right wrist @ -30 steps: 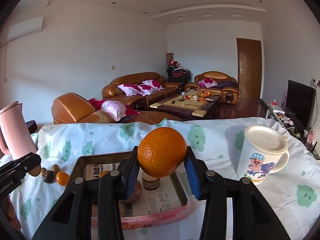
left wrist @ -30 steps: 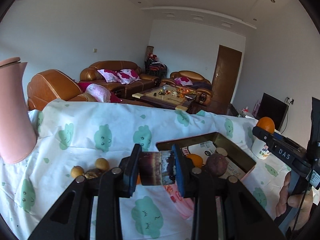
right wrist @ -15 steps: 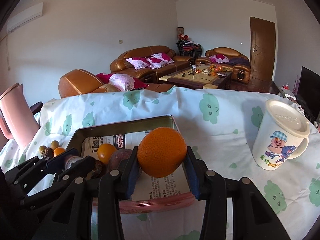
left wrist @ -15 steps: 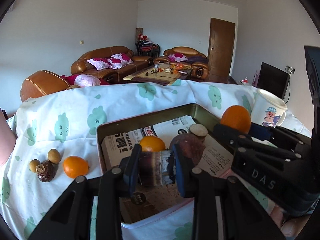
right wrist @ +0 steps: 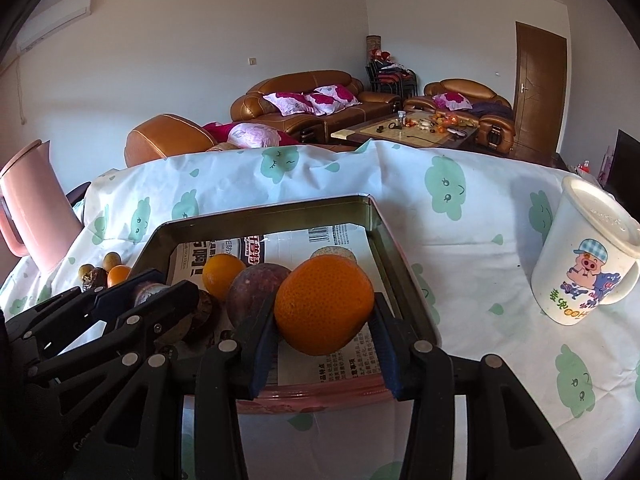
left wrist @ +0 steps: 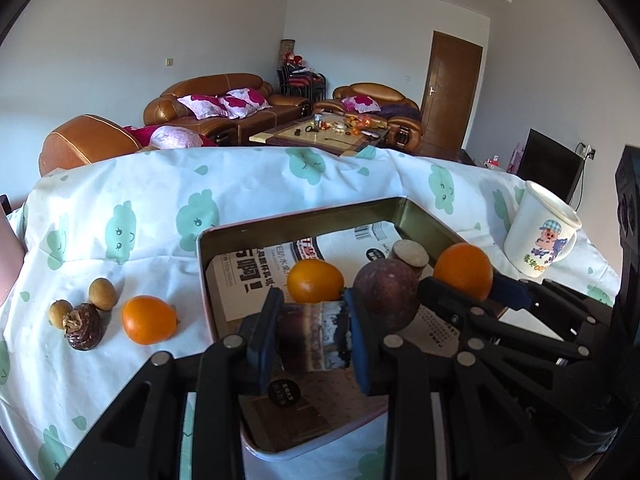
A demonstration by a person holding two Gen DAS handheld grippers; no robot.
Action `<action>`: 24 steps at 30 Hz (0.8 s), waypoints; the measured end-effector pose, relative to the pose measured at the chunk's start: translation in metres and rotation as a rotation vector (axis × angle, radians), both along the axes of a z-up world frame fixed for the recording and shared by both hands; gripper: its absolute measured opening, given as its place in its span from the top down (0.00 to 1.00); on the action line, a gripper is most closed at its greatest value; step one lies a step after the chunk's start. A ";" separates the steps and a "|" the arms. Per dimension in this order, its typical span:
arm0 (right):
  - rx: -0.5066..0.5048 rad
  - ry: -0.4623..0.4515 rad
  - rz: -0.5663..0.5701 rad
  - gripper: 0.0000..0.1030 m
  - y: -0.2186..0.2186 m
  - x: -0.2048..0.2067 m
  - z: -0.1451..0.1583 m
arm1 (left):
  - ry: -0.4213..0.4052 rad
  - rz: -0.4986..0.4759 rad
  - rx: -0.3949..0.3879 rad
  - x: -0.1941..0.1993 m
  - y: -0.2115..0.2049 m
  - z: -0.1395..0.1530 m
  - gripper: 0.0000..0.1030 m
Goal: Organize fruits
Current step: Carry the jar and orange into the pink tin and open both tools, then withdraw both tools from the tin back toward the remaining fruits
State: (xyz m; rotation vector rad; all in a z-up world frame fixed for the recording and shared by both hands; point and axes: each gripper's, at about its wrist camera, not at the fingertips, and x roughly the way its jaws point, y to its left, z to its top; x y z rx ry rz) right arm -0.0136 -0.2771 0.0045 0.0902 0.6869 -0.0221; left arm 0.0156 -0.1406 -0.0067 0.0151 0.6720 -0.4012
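Fruit is being gathered into the metal tray (left wrist: 304, 220), and both grippers are loaded over it. An orange (right wrist: 324, 306) is clenched between the pads of the right gripper (right wrist: 322, 320), held just above the tray's near right corner, presumably so it can be let go inside the walls rather than rolled in from the desk. The left gripper (left wrist: 310, 334) is closed on a dark, cylindrical chunk (left wrist: 310, 338) with a brown and whitish banded surface; what fruit it is cannot be told from either view. It is held low over the near part of the tray, beside the right gripper.

Inside the tray, on the printed paper lining (left wrist: 340, 248), a smaller orange (left wrist: 315, 281), a round purple-brown fruit (left wrist: 386, 294) and a brown disc-topped piece (left wrist: 410, 254) are seen clustered toward the middle, so the free space lies along the near edge, which would explain why both loads are carried there. Left of the tray, on the cloud-print cloth (left wrist: 160, 208), another orange (left wrist: 149, 319), a wrinkled date-like fruit (left wrist: 85, 331) and two small tan round fruits (left wrist: 102, 294) are waiting, not yet sorted. A lidded pig-print mug (right wrist: 586, 256) is standing well right of the tray and a pink jug (right wrist: 34, 204) far to its left, both clear of the work. The task is judged about half done.
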 end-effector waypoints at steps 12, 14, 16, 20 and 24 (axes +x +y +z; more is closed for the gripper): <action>0.155 -0.197 -0.090 0.29 -0.026 -0.025 0.027 | -0.073 0.045 0.006 -0.010 0.006 0.008 0.13; 0.145 -0.204 -0.106 0.29 -0.027 -0.024 0.029 | -0.117 0.057 0.028 -0.015 0.004 0.013 0.00; 0.139 -0.204 -0.113 0.29 -0.027 -0.024 0.028 | -0.150 0.066 0.043 -0.019 0.005 0.016 0.00; 0.126 -0.218 -0.123 0.29 -0.027 -0.025 0.027 | -0.154 0.088 0.036 -0.017 0.012 0.018 0.00; 0.104 -0.239 -0.136 0.29 -0.022 -0.027 0.024 | -0.149 0.122 0.027 -0.013 0.021 0.019 0.00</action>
